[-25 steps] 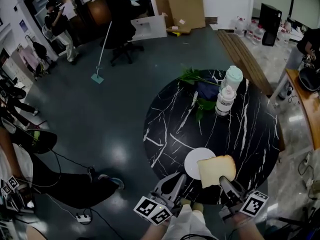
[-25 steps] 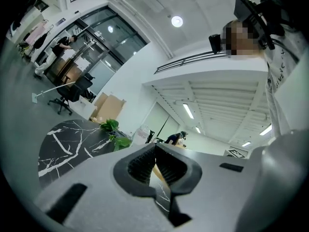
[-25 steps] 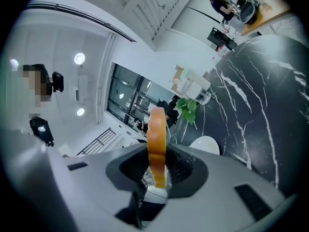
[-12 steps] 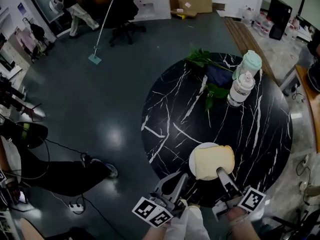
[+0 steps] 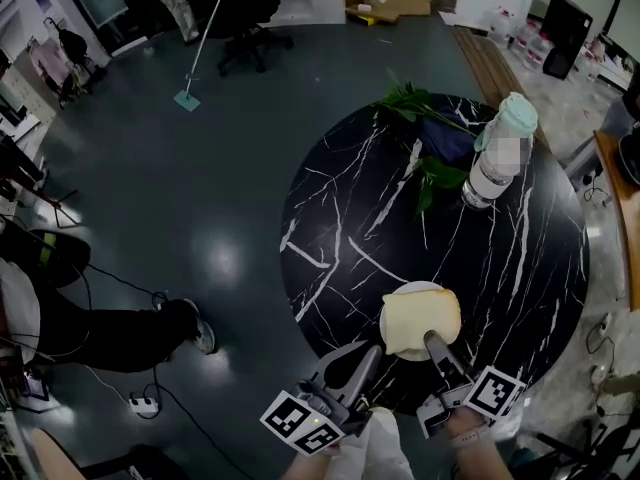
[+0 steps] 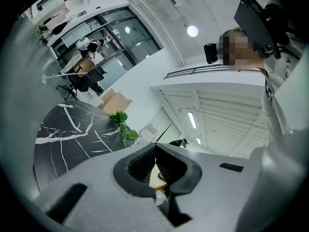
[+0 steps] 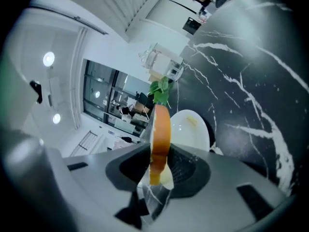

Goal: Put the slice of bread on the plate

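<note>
No legible text, brand, number or sign in any view. The marker cubes on the left gripper and right gripper bear only square black-and-white patterns.

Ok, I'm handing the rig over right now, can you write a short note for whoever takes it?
Left gripper: shut, empty, near the table's near edge.
Right gripper: shut on the slice of bread, gripping its near edge.
Things: the bread is over the white plate on the black marble table; whether it touches the plate is unclear.
Done: bread lifted and brought to the plate.
Left: lower it flat, open the jaws, withdraw.
</note>
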A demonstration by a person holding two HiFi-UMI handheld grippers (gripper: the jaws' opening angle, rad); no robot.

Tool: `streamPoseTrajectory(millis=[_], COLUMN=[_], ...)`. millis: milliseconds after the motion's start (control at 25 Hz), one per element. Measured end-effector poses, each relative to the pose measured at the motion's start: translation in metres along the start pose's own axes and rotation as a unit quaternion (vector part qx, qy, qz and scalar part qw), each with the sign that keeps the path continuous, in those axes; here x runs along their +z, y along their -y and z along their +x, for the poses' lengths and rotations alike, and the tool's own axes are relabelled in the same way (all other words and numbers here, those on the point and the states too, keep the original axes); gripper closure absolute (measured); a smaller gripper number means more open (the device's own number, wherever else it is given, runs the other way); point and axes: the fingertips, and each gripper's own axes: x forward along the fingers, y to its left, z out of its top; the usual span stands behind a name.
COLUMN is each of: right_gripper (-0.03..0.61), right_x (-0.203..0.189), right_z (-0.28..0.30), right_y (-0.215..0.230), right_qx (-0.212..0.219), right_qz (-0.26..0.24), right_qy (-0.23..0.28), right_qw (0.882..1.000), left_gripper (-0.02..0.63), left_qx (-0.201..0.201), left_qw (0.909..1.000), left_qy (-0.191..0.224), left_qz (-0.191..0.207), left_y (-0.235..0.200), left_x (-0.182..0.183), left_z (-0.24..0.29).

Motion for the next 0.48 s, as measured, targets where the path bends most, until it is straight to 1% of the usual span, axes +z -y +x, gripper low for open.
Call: streamPoseTrajectory(millis=[120, 240, 280, 360, 400, 480], right_gripper=[0.481, 0.467, 0.450, 0.374, 0.352, 0.336], right_x=[0.002, 0.002, 0.001, -0.002, -0.003, -0.003], right_z=[-0.003, -0.001, 0.001, 0.003, 0.004, 0.004], right_y=[0.004, 0.003, 0.003, 0.004, 0.004, 0.005], right_qx=[-0.044, -0.063, -0.070, -0.083, -0.086, -0.095], right_qz=[-0.084, -0.143, -0.165, -0.201, -0.211, -0.225], right_qy=[-0.010, -0.014, -0.020, -0.032, -0.035, -0.037], right_qw=[0.995, 0.988, 0.984, 0.976, 0.973, 0.969], left_gripper=[0.604, 0.604, 0.604, 0.604, 0.604, 0.604], left_qx=[-0.008, -0.021, -0.025, -0.031, -0.035, -0.042], left_qw=[0.9999, 0.9997, 0.9996, 0.9994, 0.9992, 0.9987], left_qy=[0.004, 0.002, 0.002, 0.003, 0.004, 0.004], left_qz=[-0.006, -0.011, -0.012, -0.017, -0.020, -0.027], left_y=[0.002, 0.006, 0.007, 0.009, 0.010, 0.012], left_x=[0.002, 0.001, 0.001, 0.001, 0.000, -0.001], left_z=[0.000, 0.000, 0.000, 0.001, 0.001, 0.001])
